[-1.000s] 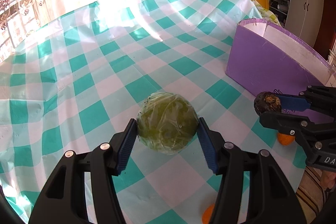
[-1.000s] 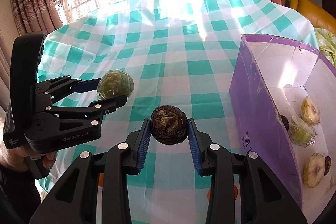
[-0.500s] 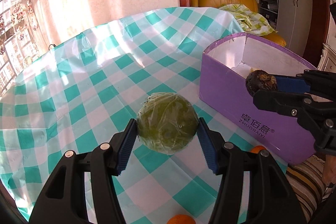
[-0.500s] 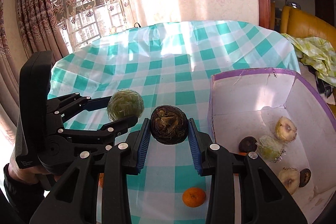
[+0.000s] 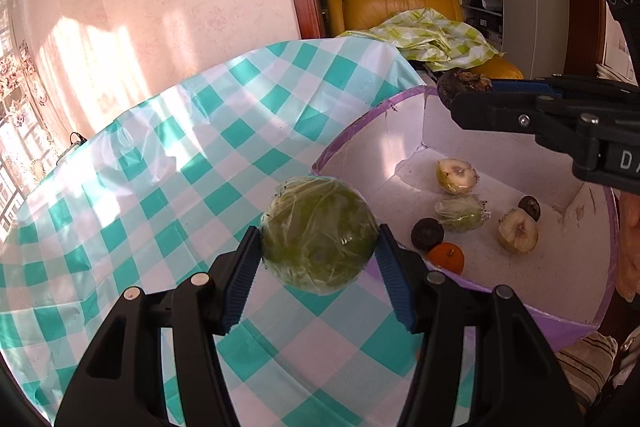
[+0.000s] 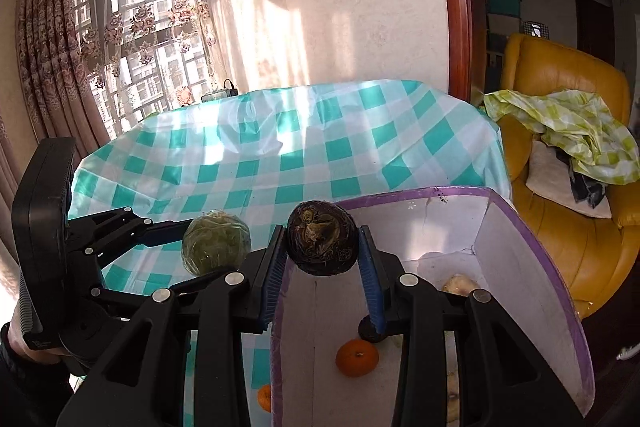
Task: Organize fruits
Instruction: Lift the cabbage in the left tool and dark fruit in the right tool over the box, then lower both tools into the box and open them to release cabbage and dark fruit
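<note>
My left gripper [image 5: 318, 259] is shut on a round green fruit wrapped in plastic film [image 5: 318, 233], held in the air just left of the purple box [image 5: 568, 323]. My right gripper [image 6: 322, 261] is shut on a dark wrinkled fruit [image 6: 322, 237], lifted above the box's near wall [image 6: 296, 347]. Each gripper shows in the other's view: the left gripper [image 6: 218, 247] at the left, the right gripper [image 5: 464, 89] over the box's far side. Inside the box lie two cut pale fruits [image 5: 456, 175], a wrapped green one [image 5: 460, 213], dark fruits [image 5: 427, 234] and an orange [image 5: 447, 258].
A teal-and-white checked cloth [image 5: 192, 171] covers the round table. One small orange [image 6: 264, 398] lies on the cloth outside the box, by its near wall. A yellow armchair [image 6: 560, 211] with crumpled cloth stands beyond the table. A hand [image 6: 24, 343] holds the left gripper.
Both grippers have risen and swung right towards the purple box with their fruits still held. The box's inside and its contents have come into view; the dark fruit now hangs over the box.
</note>
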Motion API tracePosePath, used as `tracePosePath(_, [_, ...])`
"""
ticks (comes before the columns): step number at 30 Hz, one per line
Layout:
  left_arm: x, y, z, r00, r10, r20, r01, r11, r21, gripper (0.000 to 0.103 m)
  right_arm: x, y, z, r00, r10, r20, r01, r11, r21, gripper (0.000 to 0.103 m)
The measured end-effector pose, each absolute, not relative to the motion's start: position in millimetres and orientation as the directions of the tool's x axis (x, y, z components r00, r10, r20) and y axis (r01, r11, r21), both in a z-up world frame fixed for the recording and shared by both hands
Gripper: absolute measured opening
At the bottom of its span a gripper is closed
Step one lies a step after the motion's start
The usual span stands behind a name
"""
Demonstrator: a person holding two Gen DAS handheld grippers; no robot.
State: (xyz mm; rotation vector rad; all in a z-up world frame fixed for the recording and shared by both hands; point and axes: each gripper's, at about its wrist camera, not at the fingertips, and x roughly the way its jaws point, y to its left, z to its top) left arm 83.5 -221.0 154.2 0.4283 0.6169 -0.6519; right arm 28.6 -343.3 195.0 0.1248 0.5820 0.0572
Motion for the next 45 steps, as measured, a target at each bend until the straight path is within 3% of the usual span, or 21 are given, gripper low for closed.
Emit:
tracePosePath(17, [107,-315,133,0.537,-0.412,-0.736,0.752,0.630,0.195,0.058,85,-400,168,0.794,-0.036,-0.607,0.070,0.997,0.032,0.035])
tracePosePath(32, [152,-357,89,0.436,-0.304,-0.847,0.753,0.639,0.159,0.058,135,-433,111,0.666,-0.001,-0.746,0.084,0.994,0.074,0.035])
tracePosePath(40, [157,-379,67,0.486,-0.153,-0.861,0.737,0.602,0.309,0.058,157,-441,75,0.559,0.071,-0.826,0.085,0.986,0.142,0.035])
tracePosePath(45, [156,-378,63,0.495,-0.132,-0.859,0.739,0.583,0.337,0.058,166,-439,59,0.516,0.057,-0.855,0.090,0.989,0.120,0.035])
